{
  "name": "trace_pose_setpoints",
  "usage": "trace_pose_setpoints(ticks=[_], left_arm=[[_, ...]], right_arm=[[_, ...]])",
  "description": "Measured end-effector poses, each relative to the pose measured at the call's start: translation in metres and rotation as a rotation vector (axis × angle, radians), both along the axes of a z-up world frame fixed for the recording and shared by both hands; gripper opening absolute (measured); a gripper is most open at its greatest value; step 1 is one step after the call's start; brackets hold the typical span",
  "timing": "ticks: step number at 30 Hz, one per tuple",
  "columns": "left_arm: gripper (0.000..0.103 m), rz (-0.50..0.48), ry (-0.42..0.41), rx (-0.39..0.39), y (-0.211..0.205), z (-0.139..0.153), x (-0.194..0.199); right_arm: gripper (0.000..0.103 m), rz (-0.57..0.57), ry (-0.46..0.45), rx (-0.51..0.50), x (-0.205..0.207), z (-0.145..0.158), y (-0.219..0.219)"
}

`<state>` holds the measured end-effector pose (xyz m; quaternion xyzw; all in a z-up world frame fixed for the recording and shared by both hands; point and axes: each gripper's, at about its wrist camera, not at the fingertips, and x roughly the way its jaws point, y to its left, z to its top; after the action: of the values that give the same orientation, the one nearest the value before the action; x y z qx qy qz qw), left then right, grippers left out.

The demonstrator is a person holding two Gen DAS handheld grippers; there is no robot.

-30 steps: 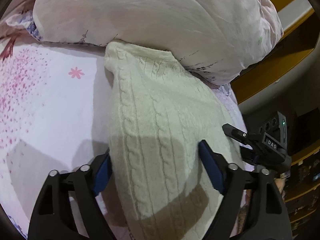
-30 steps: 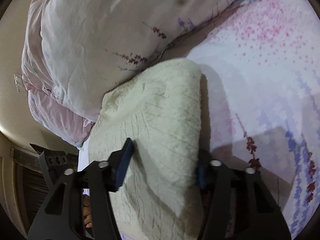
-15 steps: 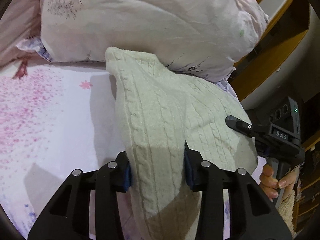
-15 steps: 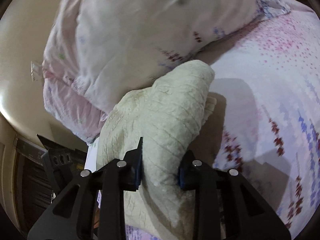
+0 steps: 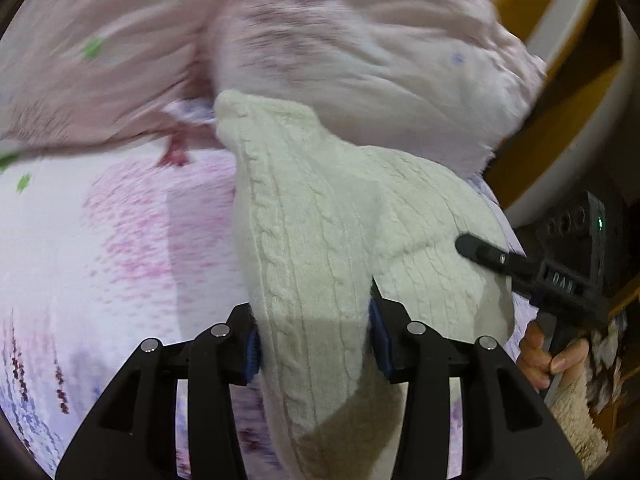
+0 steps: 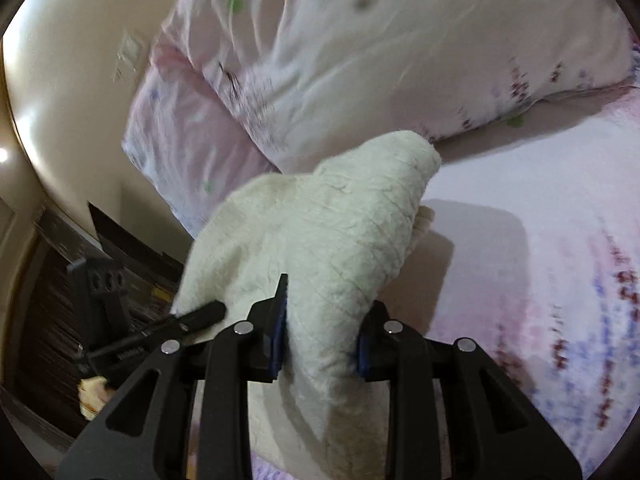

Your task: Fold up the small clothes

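While both grippers' fingers (image 5: pixel 250 346) pinch it, cream cable-knit sweater (image 5: pixel 316 232) hangs bunched over bedsheet (image 5: pixel 100 240).

Both grippers are black plastic: the left gripper (image 5: pixel 314 344) and right gripper (image 6: pixel 320 340) have blue pads (image 5: pixel 377 344) and round silver screws (image 5: pixel 415 327); a fluffy beige sleeve (image 5: pixel 576 420) covers one wrist

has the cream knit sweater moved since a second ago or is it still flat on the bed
Yes. The cream knit sweater, flat before, is now bunched and lifted off the floral sheet, rising in front of the pillow. Left gripper and right gripper jaws pinch it.
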<state>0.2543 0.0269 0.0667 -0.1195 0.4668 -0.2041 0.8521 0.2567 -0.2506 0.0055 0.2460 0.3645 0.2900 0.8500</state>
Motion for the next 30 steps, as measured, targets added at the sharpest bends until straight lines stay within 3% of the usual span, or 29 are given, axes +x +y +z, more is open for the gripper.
trace_pose_setpoints(ticks=[4, 7, 10, 13, 14, 16, 17, 19, 22, 24, 28, 30], left_arm=[[0.053, 0.073, 0.108, -0.059, 0.026, -0.037, 0.012], [0.056, 0.071, 0.094, -0.09, 0.032, -0.04, 0.01], [0.064, 0.076, 0.076, -0.055, 0.03, -0.037, 0.011], [0.066, 0.079, 0.066, -0.036, 0.028, -0.036, 0.011], [0.066, 0.083, 0.068, -0.037, 0.029, -0.037, 0.012], [0.068, 0.093, 0.072, -0.036, 0.031, -0.038, 0.013], [0.069, 0.096, 0.068, -0.026, 0.03, -0.039, 0.015], [0.073, 0.095, 0.059, -0.01, 0.027, -0.039, 0.016], [0.074, 0.09, 0.06, -0.002, 0.023, -0.04, 0.018], [0.074, 0.094, 0.066, -0.006, 0.023, -0.039, 0.015], [0.074, 0.08, 0.07, -0.049, 0.029, -0.032, -0.005], [0.073, 0.079, 0.059, -0.058, 0.033, -0.029, -0.021]], right_arm=[[0.034, -0.042, 0.138, -0.085, 0.023, -0.031, 0.015], [0.042, -0.046, 0.168, -0.015, 0.026, -0.029, 0.002], [0.046, -0.092, 0.166, 0.003, 0.031, -0.022, -0.01], [0.047, -0.12, 0.172, 0.031, 0.046, -0.021, -0.016], [0.04, -0.127, 0.172, 0.015, 0.053, -0.02, -0.014], [0.015, -0.126, 0.132, -0.029, 0.058, -0.015, -0.005], [0.011, -0.135, 0.094, -0.068, 0.058, -0.01, -0.001], [0.007, -0.2, 0.031, -0.175, 0.053, 0.0, 0.001], [0.007, -0.229, 0.101, -0.206, 0.065, -0.009, -0.001], [0.01, -0.198, 0.129, -0.203, 0.065, -0.014, -0.001], [0.045, -0.104, 0.148, -0.096, 0.038, -0.008, -0.015], [0.049, -0.062, 0.139, -0.092, 0.016, -0.006, -0.023]])
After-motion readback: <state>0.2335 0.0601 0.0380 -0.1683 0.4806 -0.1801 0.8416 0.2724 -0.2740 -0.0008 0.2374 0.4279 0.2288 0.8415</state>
